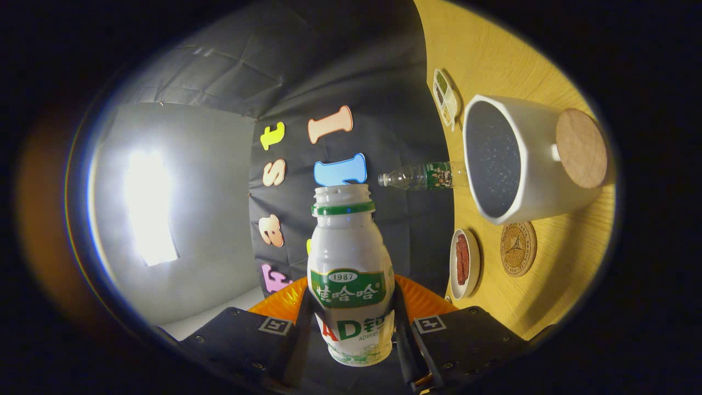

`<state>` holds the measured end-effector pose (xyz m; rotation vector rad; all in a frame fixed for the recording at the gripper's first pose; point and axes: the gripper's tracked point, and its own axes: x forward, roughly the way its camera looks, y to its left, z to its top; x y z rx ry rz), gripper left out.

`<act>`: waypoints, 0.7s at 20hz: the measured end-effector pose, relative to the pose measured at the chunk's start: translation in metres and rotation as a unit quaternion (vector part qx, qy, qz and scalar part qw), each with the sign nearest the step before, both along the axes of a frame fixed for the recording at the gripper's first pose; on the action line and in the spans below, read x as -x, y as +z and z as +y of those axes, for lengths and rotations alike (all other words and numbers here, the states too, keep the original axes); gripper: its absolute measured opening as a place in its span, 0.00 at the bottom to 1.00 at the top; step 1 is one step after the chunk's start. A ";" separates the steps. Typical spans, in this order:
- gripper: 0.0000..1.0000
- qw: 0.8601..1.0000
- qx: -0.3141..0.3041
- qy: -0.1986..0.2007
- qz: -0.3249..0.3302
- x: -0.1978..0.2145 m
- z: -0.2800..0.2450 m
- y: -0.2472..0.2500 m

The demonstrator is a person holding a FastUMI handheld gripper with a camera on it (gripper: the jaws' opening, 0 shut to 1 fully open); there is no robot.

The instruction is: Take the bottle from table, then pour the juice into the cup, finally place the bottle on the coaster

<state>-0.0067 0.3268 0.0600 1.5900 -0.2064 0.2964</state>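
- My gripper [351, 329] is clenched on the small white bottle [349, 274], one finger pressing each side of its lower body.
- The bottle sits right between my fingers, its base low in the gap and its neck pointing away from me; the cap is off and a green ring circles the open mouth.
- I am rolled over sideways, so the yellow wooden table [493, 60] stands like a wall beside the bottle rather than lying under it.
- The white cup [521, 159] stands on that table, beyond my fingers and off to the side of the bottle's mouth, well apart from it (its dark inside faces the bottle).
- A round cork coaster [518, 248] lies on the table just beside the cup.
- A clear plastic bottle [419, 176] stands past the cup, partly hidden by the rim.
- A small white dish [464, 263] holding something red sits near the coaster.
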 end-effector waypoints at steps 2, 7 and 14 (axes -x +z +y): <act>0.66 1.000 -0.008 -0.001 0.002 -0.001 -0.001 -0.001; 0.66 1.000 -0.024 0.003 0.003 0.000 0.000 -0.003; 0.66 0.999 -0.043 0.006 0.007 -0.002 0.001 -0.003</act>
